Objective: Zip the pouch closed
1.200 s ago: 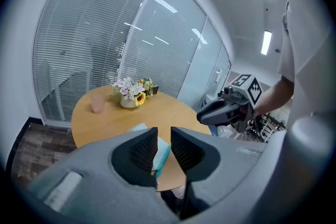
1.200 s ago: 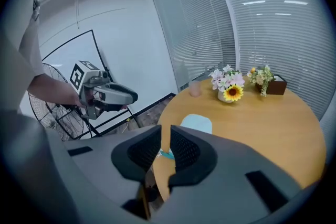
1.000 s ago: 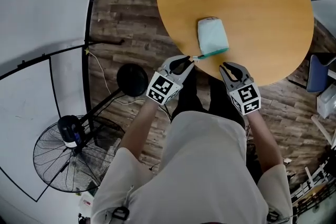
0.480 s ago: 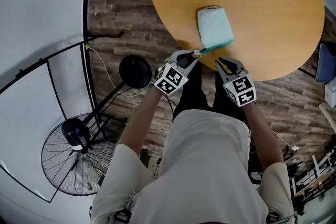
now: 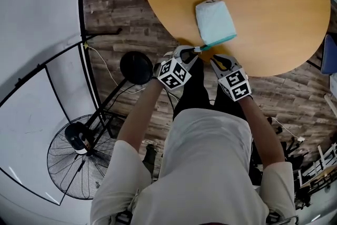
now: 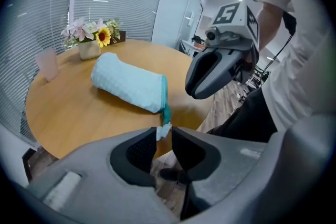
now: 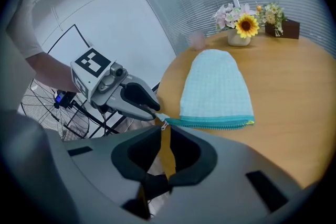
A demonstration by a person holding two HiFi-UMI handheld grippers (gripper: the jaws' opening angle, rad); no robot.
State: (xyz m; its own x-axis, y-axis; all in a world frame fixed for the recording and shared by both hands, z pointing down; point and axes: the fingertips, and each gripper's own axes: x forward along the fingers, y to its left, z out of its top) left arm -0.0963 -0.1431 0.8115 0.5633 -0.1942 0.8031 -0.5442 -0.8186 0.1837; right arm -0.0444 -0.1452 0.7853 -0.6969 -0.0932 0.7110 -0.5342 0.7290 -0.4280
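Observation:
A light blue pouch point(image 5: 215, 19) lies on the round wooden table point(image 5: 279, 13), its teal zipper point(image 7: 215, 123) along the near edge. My left gripper point(image 5: 194, 52) is shut on the pale fabric tab point(image 6: 164, 130) at the zipper's left end, just off the table's rim. The small metal slider point(image 7: 164, 124) sits at that same end. My right gripper point(image 5: 215, 59) is close beside the left one with its jaws drawn together. The slider lies right at their mouth point(image 7: 166, 131), and I see nothing clamped between them. In the left gripper view the pouch point(image 6: 128, 84) looks plump, with the right gripper point(image 6: 195, 93) over its end.
A vase of flowers point(image 7: 239, 29) and a clear cup point(image 6: 47, 63) stand on the far side of the table. On the wood floor to the left are a round black stand base point(image 5: 136, 67) and a fan point(image 5: 79, 158). The person's legs are under the table edge.
The right gripper has moved left and up, closing much of the distance to the left gripper and the slider. The left gripper keeps its hold on the tab.

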